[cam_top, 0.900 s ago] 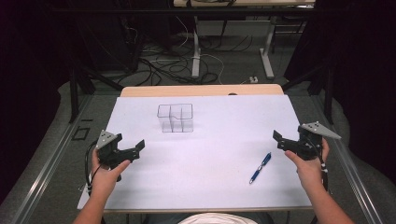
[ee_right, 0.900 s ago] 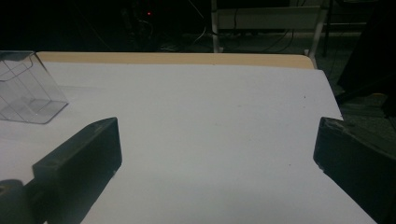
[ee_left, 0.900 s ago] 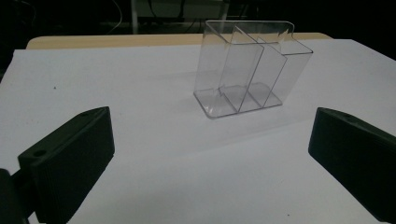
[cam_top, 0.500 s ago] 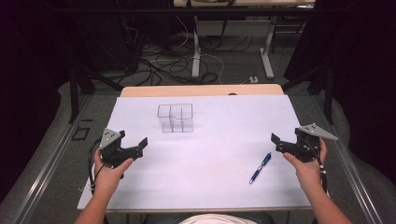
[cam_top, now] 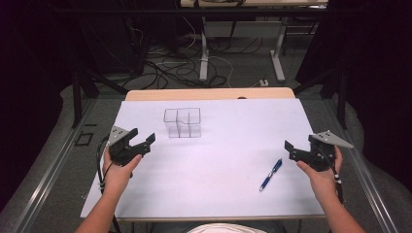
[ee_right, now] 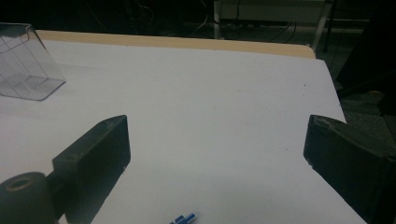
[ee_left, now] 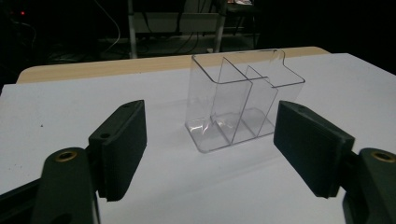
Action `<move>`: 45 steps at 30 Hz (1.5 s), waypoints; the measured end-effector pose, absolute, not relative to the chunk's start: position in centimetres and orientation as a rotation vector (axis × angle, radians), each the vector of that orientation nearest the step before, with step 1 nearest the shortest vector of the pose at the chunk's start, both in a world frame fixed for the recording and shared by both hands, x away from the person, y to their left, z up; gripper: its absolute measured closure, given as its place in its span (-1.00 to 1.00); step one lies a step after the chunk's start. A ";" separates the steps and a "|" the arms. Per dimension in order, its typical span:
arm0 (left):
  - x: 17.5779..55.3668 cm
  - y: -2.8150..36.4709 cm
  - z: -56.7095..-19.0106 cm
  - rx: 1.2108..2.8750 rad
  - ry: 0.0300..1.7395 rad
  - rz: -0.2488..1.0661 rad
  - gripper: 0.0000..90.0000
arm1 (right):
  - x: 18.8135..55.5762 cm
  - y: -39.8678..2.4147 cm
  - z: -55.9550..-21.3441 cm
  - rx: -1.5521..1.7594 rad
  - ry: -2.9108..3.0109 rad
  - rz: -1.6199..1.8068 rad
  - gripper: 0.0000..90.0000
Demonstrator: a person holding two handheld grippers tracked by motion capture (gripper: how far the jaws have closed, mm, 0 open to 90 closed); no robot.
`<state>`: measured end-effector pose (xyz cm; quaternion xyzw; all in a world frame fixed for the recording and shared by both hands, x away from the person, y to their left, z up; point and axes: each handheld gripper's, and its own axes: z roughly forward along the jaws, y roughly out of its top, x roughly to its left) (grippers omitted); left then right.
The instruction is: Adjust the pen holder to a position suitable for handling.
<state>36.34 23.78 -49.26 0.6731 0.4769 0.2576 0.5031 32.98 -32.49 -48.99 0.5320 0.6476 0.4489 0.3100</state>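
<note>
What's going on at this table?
A person sits at a white table with a set of black tongs in each hand. Both the left tongs and the right tongs are open and hold nothing. A clear plastic organizer with compartments stands empty toward the far side, ahead of the left tongs. A blue pen lies flat on the table close to the right tongs, untouched.

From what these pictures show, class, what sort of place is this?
Probably a lab or recording workspace, not a home: a table under a plain white sheet, loose cables across the floor behind it, and desk legs of further workstations against dark curtains.
</note>
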 end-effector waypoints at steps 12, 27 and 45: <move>39.1 22.9 -48.0 1.606 1.140 0.628 -0.23 | 33.1 -32.3 -49.1 1.396 1.743 1.168 -0.82; 41.8 22.1 -47.0 1.594 1.217 0.574 0.14 | 33.2 -32.3 -49.5 1.407 1.739 1.175 -0.77; 44.6 21.8 -48.7 1.496 1.372 0.370 0.68 | 33.3 -32.4 -49.7 1.424 1.742 1.185 -0.75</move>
